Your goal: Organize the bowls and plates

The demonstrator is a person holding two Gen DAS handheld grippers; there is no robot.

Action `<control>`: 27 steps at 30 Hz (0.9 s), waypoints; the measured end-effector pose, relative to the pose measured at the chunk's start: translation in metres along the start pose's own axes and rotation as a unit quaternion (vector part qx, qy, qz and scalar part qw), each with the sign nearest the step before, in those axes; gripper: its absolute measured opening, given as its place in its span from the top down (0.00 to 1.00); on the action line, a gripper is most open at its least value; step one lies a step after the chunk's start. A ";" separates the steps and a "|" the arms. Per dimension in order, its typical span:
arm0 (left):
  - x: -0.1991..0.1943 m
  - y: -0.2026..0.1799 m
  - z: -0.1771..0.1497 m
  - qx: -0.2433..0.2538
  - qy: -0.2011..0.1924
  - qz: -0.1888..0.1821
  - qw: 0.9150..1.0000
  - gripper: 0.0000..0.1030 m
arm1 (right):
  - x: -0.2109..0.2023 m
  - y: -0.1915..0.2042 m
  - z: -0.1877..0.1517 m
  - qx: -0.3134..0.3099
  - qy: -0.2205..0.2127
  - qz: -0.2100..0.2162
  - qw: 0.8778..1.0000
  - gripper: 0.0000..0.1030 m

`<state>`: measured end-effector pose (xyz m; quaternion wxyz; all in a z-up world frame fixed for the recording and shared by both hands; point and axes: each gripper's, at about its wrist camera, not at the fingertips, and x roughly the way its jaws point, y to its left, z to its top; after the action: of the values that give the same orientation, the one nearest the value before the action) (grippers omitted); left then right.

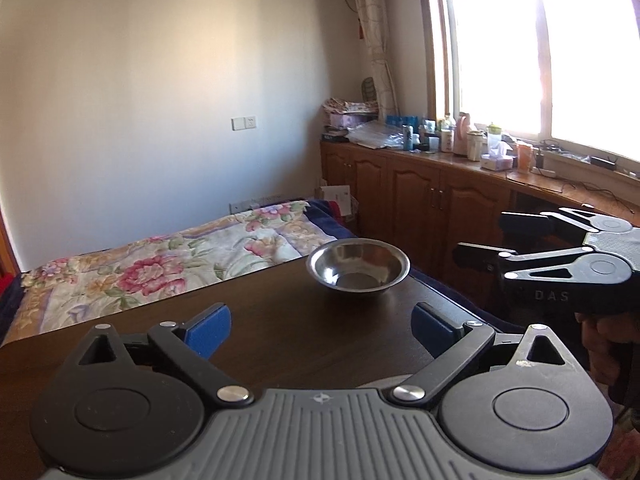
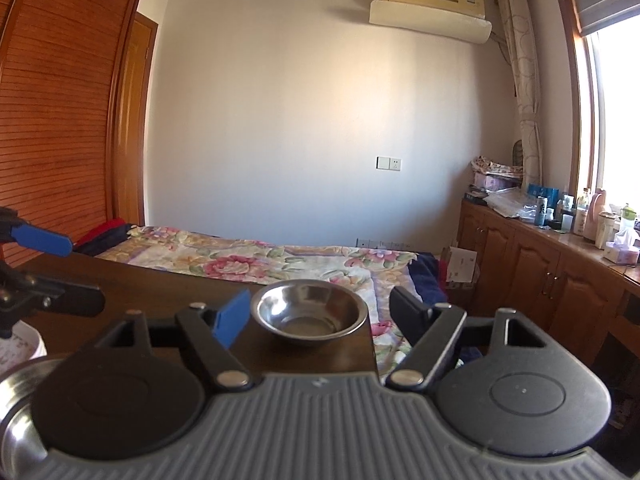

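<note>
A small steel bowl (image 1: 359, 266) (image 2: 310, 312) stands upright and empty near the far right corner of the dark wooden table (image 1: 260, 320) (image 2: 160, 292). My left gripper (image 1: 320, 330) is open above the table, short of the bowl, with nothing between its blue pads. In the right wrist view it reaches in from the left (image 2: 84, 274). My right gripper (image 2: 320, 314) is open too, and the bowl sits just beyond the gap between its fingers. In the left wrist view it hangs open off the table's right edge (image 1: 496, 238). A second steel bowl (image 2: 16, 420) and a white patterned dish (image 2: 20, 348) lie at the lower left, mostly hidden.
A bed with a floral quilt (image 1: 160, 264) (image 2: 280, 264) lies right behind the table. Wooden cabinets (image 1: 420, 196) (image 2: 540, 264), their top crowded with bottles and boxes, run along the right under the window. A hand (image 1: 604, 344) holds the right gripper's handle.
</note>
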<state>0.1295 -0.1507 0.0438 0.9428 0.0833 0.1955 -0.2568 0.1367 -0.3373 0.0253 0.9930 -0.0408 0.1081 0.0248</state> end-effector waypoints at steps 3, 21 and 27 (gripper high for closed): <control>0.009 0.001 0.008 0.000 0.003 -0.007 1.000 0.04 | 0.010 -0.005 0.003 0.001 0.008 0.005 1.000 0.26; 0.098 0.013 0.030 0.001 0.060 -0.039 0.997 0.27 | 0.096 -0.030 -0.010 0.057 0.098 0.024 0.993 0.39; 0.128 0.016 0.037 -0.004 0.076 -0.042 0.996 0.27 | 0.113 -0.041 -0.012 0.081 0.119 0.023 0.989 0.45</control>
<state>0.2513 -0.2040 0.0253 0.9138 0.0901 0.2711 -0.2886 0.2469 -0.3751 -0.0078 0.9723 0.0401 0.2278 0.0340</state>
